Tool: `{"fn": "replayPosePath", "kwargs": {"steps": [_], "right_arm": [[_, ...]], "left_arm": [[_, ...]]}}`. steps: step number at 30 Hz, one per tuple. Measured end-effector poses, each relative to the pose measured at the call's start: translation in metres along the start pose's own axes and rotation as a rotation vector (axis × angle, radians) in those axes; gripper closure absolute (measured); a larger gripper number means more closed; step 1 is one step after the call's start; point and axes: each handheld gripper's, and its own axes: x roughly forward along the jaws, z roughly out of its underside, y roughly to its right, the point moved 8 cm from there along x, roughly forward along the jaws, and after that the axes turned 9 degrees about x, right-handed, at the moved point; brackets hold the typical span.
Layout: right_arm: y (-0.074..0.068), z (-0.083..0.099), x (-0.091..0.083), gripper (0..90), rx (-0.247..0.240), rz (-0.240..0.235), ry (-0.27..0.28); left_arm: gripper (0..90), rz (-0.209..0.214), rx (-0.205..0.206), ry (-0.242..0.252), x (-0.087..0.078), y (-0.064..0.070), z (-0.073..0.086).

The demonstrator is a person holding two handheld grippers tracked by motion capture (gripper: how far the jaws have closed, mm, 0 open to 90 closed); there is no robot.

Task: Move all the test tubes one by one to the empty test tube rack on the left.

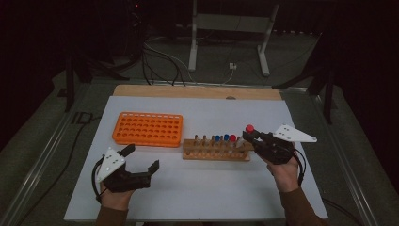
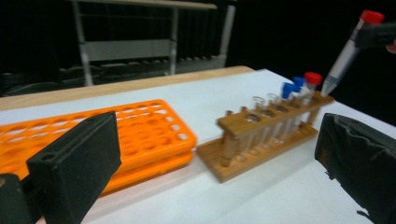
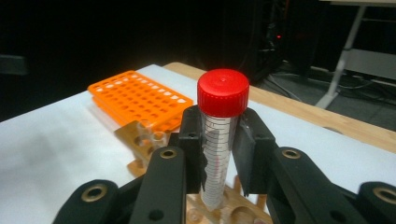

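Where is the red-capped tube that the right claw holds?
High view: the red-capped tube is clamped in the right claw, just above the wooden rack's right end.

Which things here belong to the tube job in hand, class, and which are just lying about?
In the job: right gripper, shut on the red-capped tube; wooden rack under its tip.

Lying about: orange rack, left gripper open above the table, metal frame on the floor behind.

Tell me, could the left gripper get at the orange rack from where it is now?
Probably yes. The left gripper is open and holds nothing, and the orange rack lies just ahead of it on the white table, with nothing between them.
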Motion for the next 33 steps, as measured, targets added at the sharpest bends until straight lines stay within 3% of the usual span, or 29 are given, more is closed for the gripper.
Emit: {"fn": "replayPosePath", "kwargs": {"steps": [3,6,7,11,18,21,24,27,30,33], "right_arm": [[-0.007,0.002,0.003,74.5,-0.005,-0.023,-0.015],[-0.009,0.003,0.004,74.5,-0.004,-0.032,-0.023],[-0.012,0.005,0.007,74.5,-0.001,-0.044,-0.031],[-0.020,0.009,0.011,74.5,-0.013,-0.061,-0.049],[-0.028,0.012,0.015,74.4,-0.016,-0.082,-0.062],[-0.032,0.015,0.018,74.4,-0.012,-0.090,-0.075],[-0.035,0.018,0.020,74.4,-0.014,-0.097,-0.087],[-0.041,0.022,0.024,74.4,-0.018,-0.108,-0.101],[-0.043,0.022,0.024,74.3,-0.022,-0.112,-0.101],[-0.045,0.022,0.024,74.4,-0.020,-0.120,-0.103]], "left_arm": [[1.2,0.047,0.032,-0.009,0.019,0.013,-0.011],[1.2,0.062,0.048,-0.003,0.028,0.019,-0.016],[1.2,0.086,0.063,0.002,0.039,0.028,-0.023],[1.2,0.114,0.099,-0.006,0.059,0.043,-0.028],[3.9,0.159,0.106,-0.019,0.087,0.065,-0.030],[6.3,0.194,0.107,-0.026,0.104,0.084,-0.031],[8.5,0.211,0.118,-0.032,0.111,0.093,-0.032],[16.4,0.245,0.123,-0.054,0.124,0.108,-0.031],[17.5,0.261,0.124,-0.067,0.129,0.114,-0.030],[24.8,0.276,0.129,-0.081,0.134,0.121,-0.028]]}}
